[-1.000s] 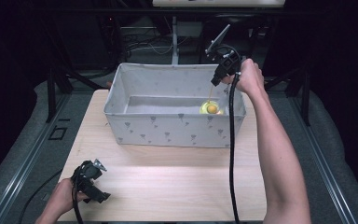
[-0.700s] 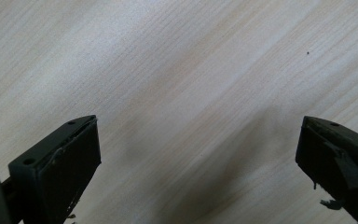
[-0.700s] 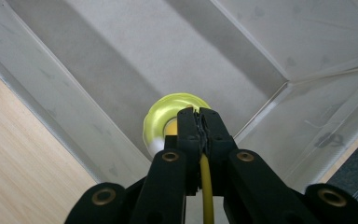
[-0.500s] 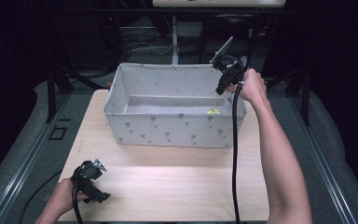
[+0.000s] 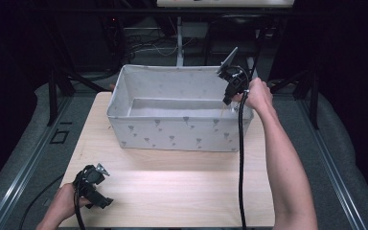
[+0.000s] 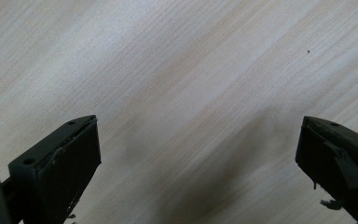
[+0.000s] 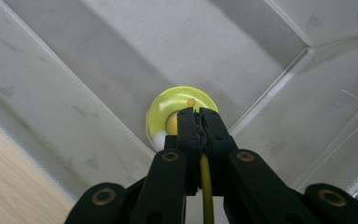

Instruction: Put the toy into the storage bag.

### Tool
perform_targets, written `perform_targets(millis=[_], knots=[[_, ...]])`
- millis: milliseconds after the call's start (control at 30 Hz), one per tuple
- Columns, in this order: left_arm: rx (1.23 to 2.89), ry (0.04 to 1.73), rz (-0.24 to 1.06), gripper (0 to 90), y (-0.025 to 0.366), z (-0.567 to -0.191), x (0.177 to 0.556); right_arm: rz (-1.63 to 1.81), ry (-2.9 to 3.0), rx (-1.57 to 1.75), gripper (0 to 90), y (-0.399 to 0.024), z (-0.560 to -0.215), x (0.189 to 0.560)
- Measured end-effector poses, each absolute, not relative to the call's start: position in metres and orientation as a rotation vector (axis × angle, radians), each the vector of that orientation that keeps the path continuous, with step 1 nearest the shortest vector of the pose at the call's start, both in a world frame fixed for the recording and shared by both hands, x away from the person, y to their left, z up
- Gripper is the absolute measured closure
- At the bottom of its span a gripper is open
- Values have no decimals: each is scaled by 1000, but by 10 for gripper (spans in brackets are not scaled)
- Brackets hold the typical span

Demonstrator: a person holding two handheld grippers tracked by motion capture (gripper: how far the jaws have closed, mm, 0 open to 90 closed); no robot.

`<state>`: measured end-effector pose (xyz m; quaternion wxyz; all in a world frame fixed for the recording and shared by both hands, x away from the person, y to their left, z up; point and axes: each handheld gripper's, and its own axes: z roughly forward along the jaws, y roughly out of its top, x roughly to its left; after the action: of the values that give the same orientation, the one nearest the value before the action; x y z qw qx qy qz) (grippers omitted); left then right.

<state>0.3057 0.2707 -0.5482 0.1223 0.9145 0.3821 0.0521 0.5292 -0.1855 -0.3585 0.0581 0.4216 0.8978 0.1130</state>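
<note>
No brand, label or readable writing is showing on any item; the one fabric bin (image 5: 172,136) is carrying only a repeated pattern of small grey marks on its white walls.

Item count: one bin, one wooden table (image 5: 182,187), one yellow round object (image 7: 168,114), two grippers.

The right gripper (image 7: 198,114) is reaching down over the bin's right end in the high view (image 5: 230,93). Its jaws are standing pressed together, clamping a thin yellow strip that is running down between them. The yellow round object is hanging just beyond the jaw tips, inside the bin, near a corner of its lining. Whether the object is touching the bin floor cannot be told.

The left gripper (image 5: 93,184) is lying at the near left corner of the table, well apart from the bin. Its jaws are standing wide apart (image 6: 196,158) over bare wood, with nothing between them.
</note>
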Motion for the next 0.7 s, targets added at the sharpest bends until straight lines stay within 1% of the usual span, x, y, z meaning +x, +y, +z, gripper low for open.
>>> perform_targets(millis=[200,533,667,700], knots=[[2671,1113,150,1,271,-548,306,321,2731,1294,883,-187,-370,530],[2672,1114,145,1,271,-548,306,332,2750,1318,874,-186,-371,531],[2672,1113,144,1,271,-548,306,333,2755,1315,791,-186,-371,531],[2673,1113,144,1,271,-548,306,331,2753,1313,754,-186,-371,531]])
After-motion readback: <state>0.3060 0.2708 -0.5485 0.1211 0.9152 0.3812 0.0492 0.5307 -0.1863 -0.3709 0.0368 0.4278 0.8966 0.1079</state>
